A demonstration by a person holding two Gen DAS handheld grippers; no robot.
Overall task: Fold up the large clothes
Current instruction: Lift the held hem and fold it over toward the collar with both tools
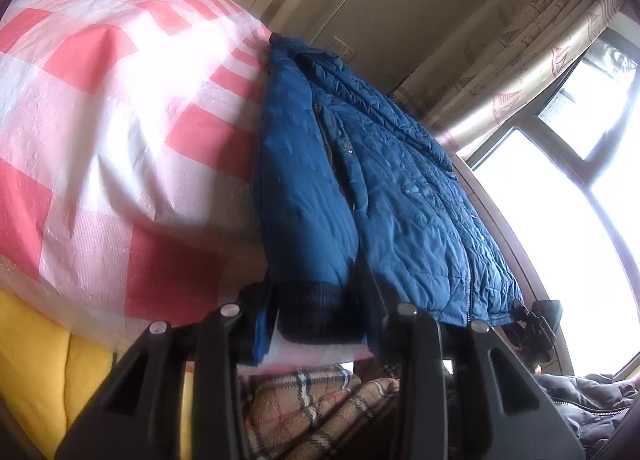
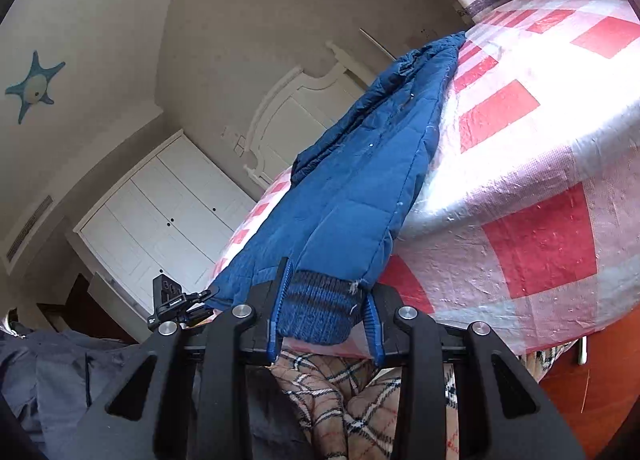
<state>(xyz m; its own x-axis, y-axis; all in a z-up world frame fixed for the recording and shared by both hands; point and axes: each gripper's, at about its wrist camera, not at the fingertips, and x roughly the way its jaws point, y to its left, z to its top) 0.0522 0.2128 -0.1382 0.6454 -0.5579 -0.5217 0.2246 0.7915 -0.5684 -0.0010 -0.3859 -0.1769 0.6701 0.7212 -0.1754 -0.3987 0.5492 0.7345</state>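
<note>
In the left wrist view, the blue padded jacket (image 1: 384,196) lay spread, unfolded, on the red-checked plastic sheet (image 1: 120,120), so folding had barely begun. The left gripper (image 1: 320,324) pointed up along the jacket, clenched on a dark knit cuff (image 1: 316,316). In the right wrist view, the right gripper (image 2: 326,320) reached in low at the jacket's near edge (the sheet's edge too), its pads pressing the other cuff (image 2: 320,312).
</note>
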